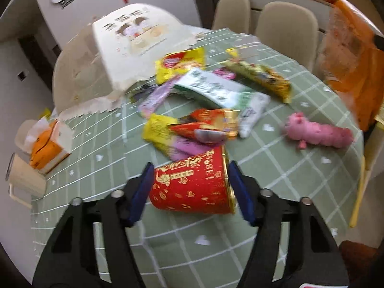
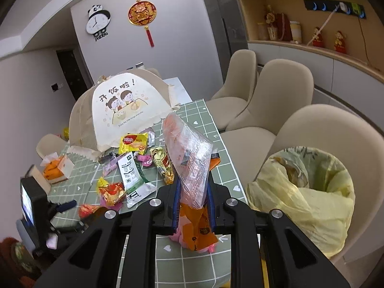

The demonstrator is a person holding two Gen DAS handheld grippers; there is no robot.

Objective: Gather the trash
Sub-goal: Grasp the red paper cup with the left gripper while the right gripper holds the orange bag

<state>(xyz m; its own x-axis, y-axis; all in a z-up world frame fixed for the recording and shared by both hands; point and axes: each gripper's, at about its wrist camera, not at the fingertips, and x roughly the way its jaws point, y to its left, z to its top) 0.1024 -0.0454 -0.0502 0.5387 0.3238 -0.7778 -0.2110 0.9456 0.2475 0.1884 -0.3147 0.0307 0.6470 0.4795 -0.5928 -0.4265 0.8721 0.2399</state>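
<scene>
A pile of snack wrappers lies mid-table on the green checked cloth. My left gripper stands open around a red paper cup that lies on its side; the blue pads flank it, and contact is unclear. My right gripper is shut on an orange and clear plastic wrapper and holds it upright above the table's near edge. A bin lined with a yellow bag stands to the right of it on a chair. The wrapper pile also shows in the right wrist view.
A cream mesh food cover stands at the table's far end. A tissue box and a beige mug sit at the left edge. A pink plush toy lies at the right. Beige chairs line the right side.
</scene>
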